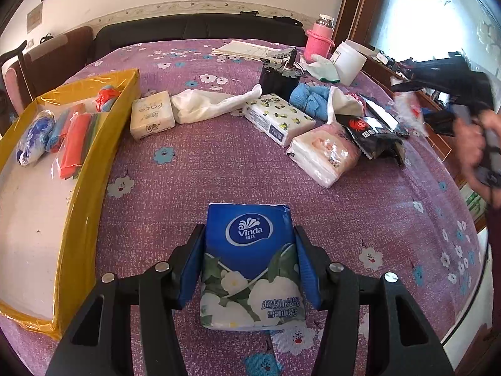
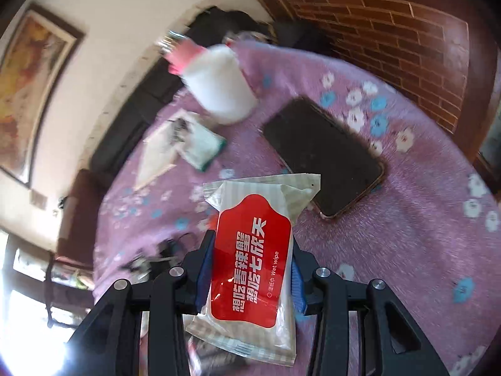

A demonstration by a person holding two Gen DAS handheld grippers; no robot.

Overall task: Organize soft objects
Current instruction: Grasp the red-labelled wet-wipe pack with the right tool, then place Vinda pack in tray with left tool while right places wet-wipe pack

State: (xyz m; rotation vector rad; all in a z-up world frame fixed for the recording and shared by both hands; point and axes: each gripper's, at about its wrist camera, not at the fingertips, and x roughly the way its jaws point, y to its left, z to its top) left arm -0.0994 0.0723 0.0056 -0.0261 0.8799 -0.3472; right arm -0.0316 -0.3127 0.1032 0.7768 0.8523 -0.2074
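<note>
My left gripper (image 1: 249,235) is shut on a blue Vinda tissue pack (image 1: 250,263) and holds it over the purple flowered cloth (image 1: 188,188). A yellow box (image 1: 90,169) at the left holds coloured soft packs (image 1: 75,138). More tissue packs (image 1: 278,119) and cloths (image 1: 213,103) lie across the middle. My right gripper (image 2: 252,238) is shut on a red and white wet wipe packet (image 2: 250,260), lifted above the cloth. It also shows blurred at the right edge of the left wrist view (image 1: 438,94).
A black phone (image 2: 322,153) lies on the cloth just beyond the wet wipe packet. A white tub (image 2: 219,84), a pink bottle (image 1: 319,40), papers (image 1: 247,48) and a black box (image 1: 278,78) stand at the far side. A brick-patterned wall (image 2: 391,31) is at the right.
</note>
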